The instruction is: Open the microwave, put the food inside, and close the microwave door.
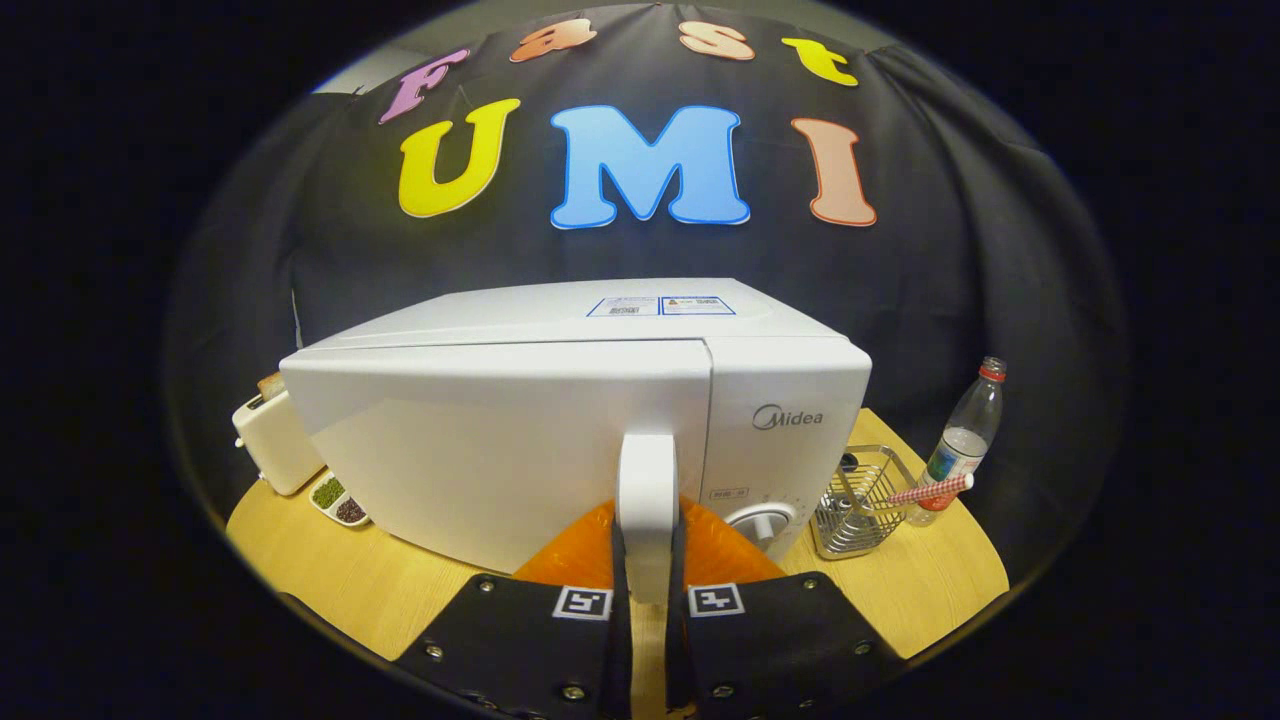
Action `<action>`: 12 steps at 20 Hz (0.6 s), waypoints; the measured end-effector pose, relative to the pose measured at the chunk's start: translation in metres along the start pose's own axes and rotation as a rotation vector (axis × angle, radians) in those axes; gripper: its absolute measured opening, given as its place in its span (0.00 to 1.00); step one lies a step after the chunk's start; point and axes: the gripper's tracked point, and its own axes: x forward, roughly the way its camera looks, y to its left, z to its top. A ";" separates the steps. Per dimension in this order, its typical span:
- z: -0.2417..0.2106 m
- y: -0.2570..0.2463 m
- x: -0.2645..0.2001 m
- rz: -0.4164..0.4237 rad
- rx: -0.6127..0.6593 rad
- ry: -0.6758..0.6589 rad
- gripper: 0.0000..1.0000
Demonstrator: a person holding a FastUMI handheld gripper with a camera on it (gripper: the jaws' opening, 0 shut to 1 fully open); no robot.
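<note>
Gripper (648,575): both fingers clamped on the handle (647,500); one finger pressed on each side of its lower end; handle runs upright between them
Handle: white vertical bar on the microwave (600,420) door (480,450), at the door's right edge beside the control panel (785,440)
Door: swung partly open; left side stands out from the microwave body, a gap shows along the top between door and body; hinge side at the microwave's left
Microwave: white box on the round wooden table (330,580); sticker labels on its top; booth's dark cloth wall behind it
Control panel: right of the door; white dial (760,520) low on it, just right of the handle
Orange thing (590,555): low in front of the microwave, just behind the fingers, showing on both sides of the handle; cannot tell what it is, nor whether it is the food
Toaster (275,440): left of the microwave, pale; a slice of bread (270,383) sticks out of its top
Small dish (338,500): left of the microwave, just beside the toaster; two compartments, one with green bits, one with dark bits
Wire basket (860,505): right of the microwave, near the control panel
Bottle (965,435): right of the basket, upright, clear with red cap; a red-and-white checked thing (930,490) lies across its lower part, toward the basket
</note>
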 end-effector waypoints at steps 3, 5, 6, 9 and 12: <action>-0.009 0.007 -0.023 0.003 -0.060 -0.014 0.13; -0.017 0.012 -0.037 0.012 -0.038 0.005 0.13; -0.021 0.015 -0.044 0.017 -0.021 0.016 0.13; -0.028 0.025 -0.065 0.020 -0.025 0.028 0.13; -0.039 0.037 -0.085 0.032 -0.018 0.043 0.19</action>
